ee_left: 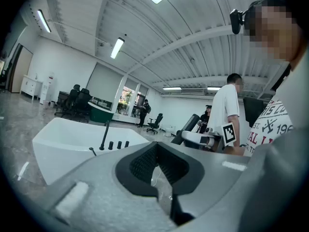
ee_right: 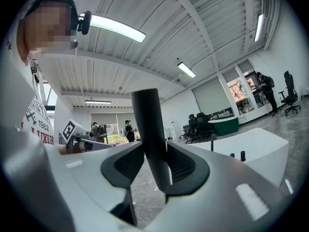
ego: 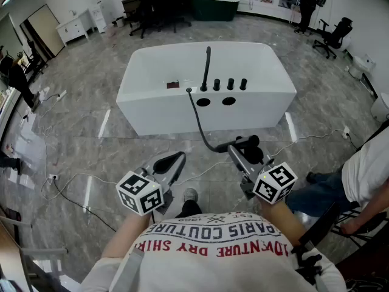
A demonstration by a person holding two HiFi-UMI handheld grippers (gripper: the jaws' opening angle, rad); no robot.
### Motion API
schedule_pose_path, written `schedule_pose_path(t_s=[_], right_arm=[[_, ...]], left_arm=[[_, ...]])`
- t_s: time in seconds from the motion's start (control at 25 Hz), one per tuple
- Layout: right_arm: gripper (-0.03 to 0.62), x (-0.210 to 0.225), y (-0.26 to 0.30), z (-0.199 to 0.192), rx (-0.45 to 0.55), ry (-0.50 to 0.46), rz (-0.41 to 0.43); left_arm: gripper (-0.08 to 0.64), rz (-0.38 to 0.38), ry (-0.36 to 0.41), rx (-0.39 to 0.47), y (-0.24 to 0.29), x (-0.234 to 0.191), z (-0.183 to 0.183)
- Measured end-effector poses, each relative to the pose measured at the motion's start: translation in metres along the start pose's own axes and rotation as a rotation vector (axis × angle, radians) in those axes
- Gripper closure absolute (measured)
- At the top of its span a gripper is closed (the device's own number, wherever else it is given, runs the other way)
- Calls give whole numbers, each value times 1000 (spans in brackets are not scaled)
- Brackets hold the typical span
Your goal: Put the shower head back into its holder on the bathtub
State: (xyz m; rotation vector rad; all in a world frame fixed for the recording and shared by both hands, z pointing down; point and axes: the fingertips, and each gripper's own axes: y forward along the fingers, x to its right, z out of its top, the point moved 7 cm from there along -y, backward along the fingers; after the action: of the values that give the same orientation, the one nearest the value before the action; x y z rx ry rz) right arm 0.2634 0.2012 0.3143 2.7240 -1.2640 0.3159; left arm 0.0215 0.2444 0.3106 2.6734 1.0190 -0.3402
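Head view, left to right. Left tongs (ego: 177, 159): clenched, nothing between them, held over the floor (ego: 79, 132) short of the tub (ego: 158, 117). The left gripper view confirms it: pads meet at the tip, only floor shows through the gap behind.

Centre: white tub, long side across the picture. On its near deck, a black spout (ego: 207, 66) stands upright, three black knobs (ego: 230, 84) in a row to its right, and two dark openings (ego: 203, 101) sit just in front. Cannot tell which opening is the holder.

A black hose (ego: 197, 117) leaves the deck beside the left opening, drops down the tub's front wall and curves right to the shower head (ego: 248, 143).

Right tongs (ego: 238, 151): grasping the shower head by its black handle. The shower head is off the tub, over the floor in front of it, well apart from the openings. Its long axis runs roughly left-right in this view, crosswise to the tongs; hose end points left, thicker end right. In the right gripper view the handle crosses the pads as a near-upright bar, tilted slightly.

Far right: a seated person (ego: 364, 169) in a white shirt, partly cut off.
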Motion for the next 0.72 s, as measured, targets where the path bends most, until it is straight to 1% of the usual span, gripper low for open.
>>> schedule_pose_path(t_s=[0.44,0.72], right_arm=[[446,-3,-6,-2,-6,6,24],[445,-2,-12,-4,-4,19,16]], left_arm=[[557,-3,-20,-11,4,6,-4],[557,-4,-17,-27,3,13,-6]])
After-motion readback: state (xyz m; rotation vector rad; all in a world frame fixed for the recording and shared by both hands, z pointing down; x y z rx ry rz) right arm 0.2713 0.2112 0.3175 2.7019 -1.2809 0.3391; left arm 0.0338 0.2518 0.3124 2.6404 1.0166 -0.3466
